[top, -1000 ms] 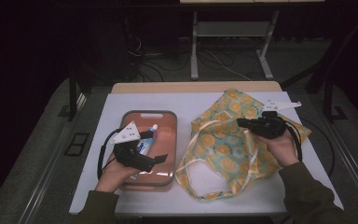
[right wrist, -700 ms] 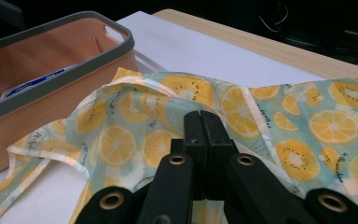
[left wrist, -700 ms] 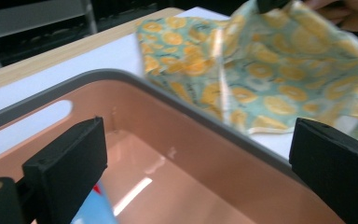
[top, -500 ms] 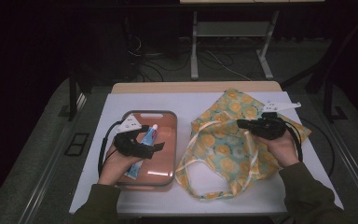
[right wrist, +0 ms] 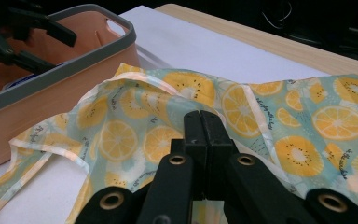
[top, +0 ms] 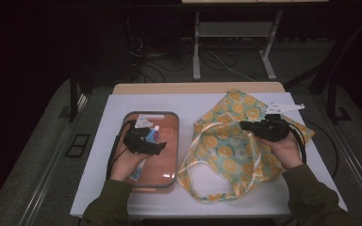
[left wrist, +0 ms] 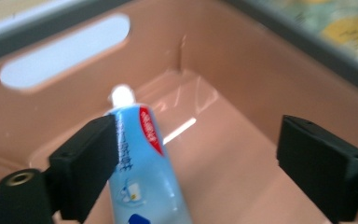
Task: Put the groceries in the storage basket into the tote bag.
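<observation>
The toothpaste tube (left wrist: 142,168) lies inside the pink basket (left wrist: 242,60), between the spread jaws of my left gripper (left wrist: 196,163), close against one jaw and well apart from the other. These jaws have just been closing a little and do not press the tube. My right gripper (right wrist: 201,122) has its jaws pressed together, and the lemon-print bag (right wrist: 121,135) lies just under and ahead of them.

The basket (left wrist: 242,60) looks like smooth pink plastic with a glossy floor that catches light, rimmed in matt grey. The toothpaste tube (left wrist: 142,172) inside it is shiny printed plastic. The bag (right wrist: 279,107) is thin, soft cloth with a matt lemon print. The table edge (right wrist: 270,39) shows pale wood.
</observation>
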The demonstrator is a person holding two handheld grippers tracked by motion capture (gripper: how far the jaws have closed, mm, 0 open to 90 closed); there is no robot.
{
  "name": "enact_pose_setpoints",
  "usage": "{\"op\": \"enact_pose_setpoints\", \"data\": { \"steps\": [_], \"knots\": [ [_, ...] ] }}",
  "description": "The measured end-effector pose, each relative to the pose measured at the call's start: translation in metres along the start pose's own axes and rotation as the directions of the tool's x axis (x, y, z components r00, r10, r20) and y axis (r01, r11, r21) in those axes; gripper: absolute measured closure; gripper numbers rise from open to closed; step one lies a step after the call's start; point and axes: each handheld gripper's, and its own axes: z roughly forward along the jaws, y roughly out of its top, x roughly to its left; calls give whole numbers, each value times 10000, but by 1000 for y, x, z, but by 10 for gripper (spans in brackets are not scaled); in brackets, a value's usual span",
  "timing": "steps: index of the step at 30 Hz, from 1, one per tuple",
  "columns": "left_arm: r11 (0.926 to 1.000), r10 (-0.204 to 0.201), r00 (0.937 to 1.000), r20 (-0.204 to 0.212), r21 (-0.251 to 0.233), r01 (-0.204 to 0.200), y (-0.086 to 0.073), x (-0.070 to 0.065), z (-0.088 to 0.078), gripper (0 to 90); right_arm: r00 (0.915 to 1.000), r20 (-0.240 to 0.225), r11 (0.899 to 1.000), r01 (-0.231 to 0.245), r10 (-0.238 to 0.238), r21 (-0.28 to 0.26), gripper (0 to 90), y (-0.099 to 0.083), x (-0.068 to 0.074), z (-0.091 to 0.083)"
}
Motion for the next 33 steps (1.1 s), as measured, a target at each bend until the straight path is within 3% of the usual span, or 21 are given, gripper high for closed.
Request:
{"op": "enact_pose_setpoints", "data": {
  "steps": [4,10,16,20,26,28,30,33],
  "knots": [
    [9990,-352,9993,-145,263,356,-2,3,5,41,10000,6,10000,-2,2,4,897,0,0,0],
    [9942,-487,9987,-129,952,497,-4,5,13,49,10000,-5,10000,33,-33,-15,897,0,1,0],
    [9819,-554,9981,-270,1799,593,-6,4,21,28,10000,-22,10000,24,-24,-14,897,-1,1,0],
    [9776,-589,9983,36,2029,569,-6,3,21,94,10000,-37,10000,69,-69,-60,897,0,1,0],
    [9628,-302,9988,-389,2673,395,-9,-1,26,201,10000,-57,10000,75,-76,-41,897,0,2,0],
    [9642,-363,9976,-597,2602,507,-8,-2,25,283,9999,-48,10000,98,-98,-17,897,0,2,1],
    [9663,-512,9967,-630,2491,654,-7,-1,22,432,9999,-55,10000,97,-97,-11,897,-1,2,1],
    [9667,-285,9983,-502,2525,403,-7,-4,22,492,9999,-64,9999,102,-102,-8,897,-1,2,1]
  ]
}}
